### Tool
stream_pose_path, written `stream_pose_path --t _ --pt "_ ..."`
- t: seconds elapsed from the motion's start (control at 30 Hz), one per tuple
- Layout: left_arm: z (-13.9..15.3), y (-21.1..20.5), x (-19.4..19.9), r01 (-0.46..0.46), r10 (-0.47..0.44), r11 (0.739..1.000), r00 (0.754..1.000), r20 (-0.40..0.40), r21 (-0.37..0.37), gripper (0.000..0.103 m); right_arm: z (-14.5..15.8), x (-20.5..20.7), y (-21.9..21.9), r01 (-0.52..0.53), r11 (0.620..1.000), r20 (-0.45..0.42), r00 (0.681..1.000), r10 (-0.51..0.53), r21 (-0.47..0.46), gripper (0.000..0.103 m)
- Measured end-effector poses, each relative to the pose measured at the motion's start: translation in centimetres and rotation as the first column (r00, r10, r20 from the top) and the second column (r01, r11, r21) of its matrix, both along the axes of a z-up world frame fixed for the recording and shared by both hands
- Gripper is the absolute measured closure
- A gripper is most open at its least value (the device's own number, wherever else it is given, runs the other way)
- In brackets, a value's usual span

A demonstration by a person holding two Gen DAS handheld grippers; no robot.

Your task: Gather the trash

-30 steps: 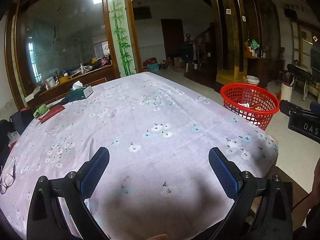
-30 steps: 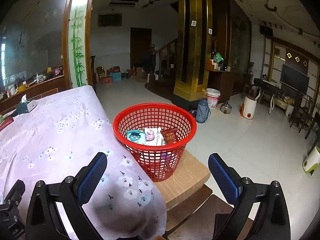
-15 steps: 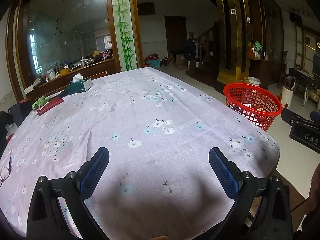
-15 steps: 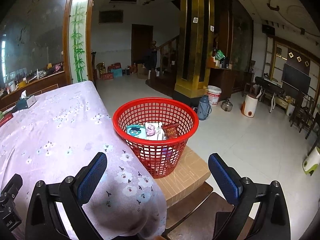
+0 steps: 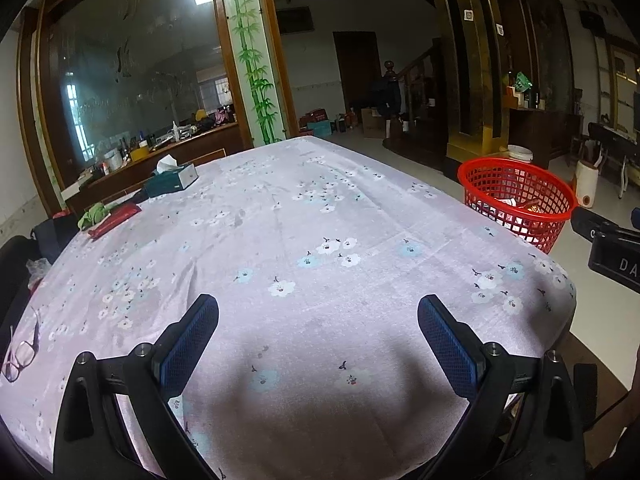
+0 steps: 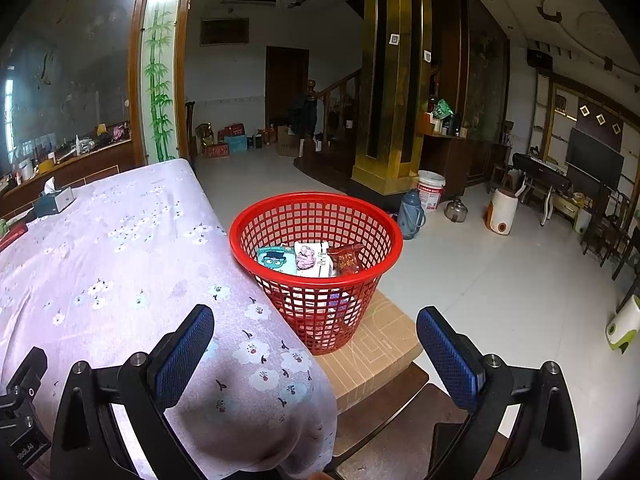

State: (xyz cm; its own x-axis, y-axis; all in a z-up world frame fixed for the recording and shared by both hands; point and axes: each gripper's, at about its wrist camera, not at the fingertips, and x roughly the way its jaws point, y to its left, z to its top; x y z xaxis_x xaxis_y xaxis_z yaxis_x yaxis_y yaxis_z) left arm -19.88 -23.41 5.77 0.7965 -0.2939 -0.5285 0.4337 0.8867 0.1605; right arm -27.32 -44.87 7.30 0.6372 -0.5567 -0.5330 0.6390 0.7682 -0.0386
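1. At the far left of the left wrist view, glasses (image 5: 21, 354) are seen at the table (image 5: 280, 240) edge; a red pouch (image 5: 114, 219) with a green cloth and a tissue box (image 5: 172, 179) lie in the upper left, well apart from both grippers
2. The left gripper (image 5: 318, 342) is held low in the frame above bare tablecloth, its jaws spread wide with nothing between them
3. No loose wrapper is seen on the cloth; the collecting step is judged to be at or near its end
4. In the right wrist view the right gripper (image 6: 316, 344) is shown at the bottom, jaws spread and empty
5. The basket (image 6: 316, 216) stands centre frame on a box (image 6: 372, 344) beside the table corner, with wrappers (image 6: 308, 260) inside
6. For the next move, a scan of the table's far left is called for; nothing there is clearly trash
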Motion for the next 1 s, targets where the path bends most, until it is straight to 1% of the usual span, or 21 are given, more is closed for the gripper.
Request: stream_pose_path --t 0.1,1.0 --pt "0.07 -0.05 -0.15 0.005 -0.005 1.0 1.0 0.008 0.002 0.004 -0.22 0.25 -0.1 -0.004 1.0 -0.007 1.0 0.004 0.006 0.001" --pt "0.0 -0.11 -0.2 0.013 -0.013 1.0 1.0 0.003 -0.003 0.004 -0.48 0.44 -0.01 -0.011 1.0 -0.012 1.0 0.011 0.011 0.001"
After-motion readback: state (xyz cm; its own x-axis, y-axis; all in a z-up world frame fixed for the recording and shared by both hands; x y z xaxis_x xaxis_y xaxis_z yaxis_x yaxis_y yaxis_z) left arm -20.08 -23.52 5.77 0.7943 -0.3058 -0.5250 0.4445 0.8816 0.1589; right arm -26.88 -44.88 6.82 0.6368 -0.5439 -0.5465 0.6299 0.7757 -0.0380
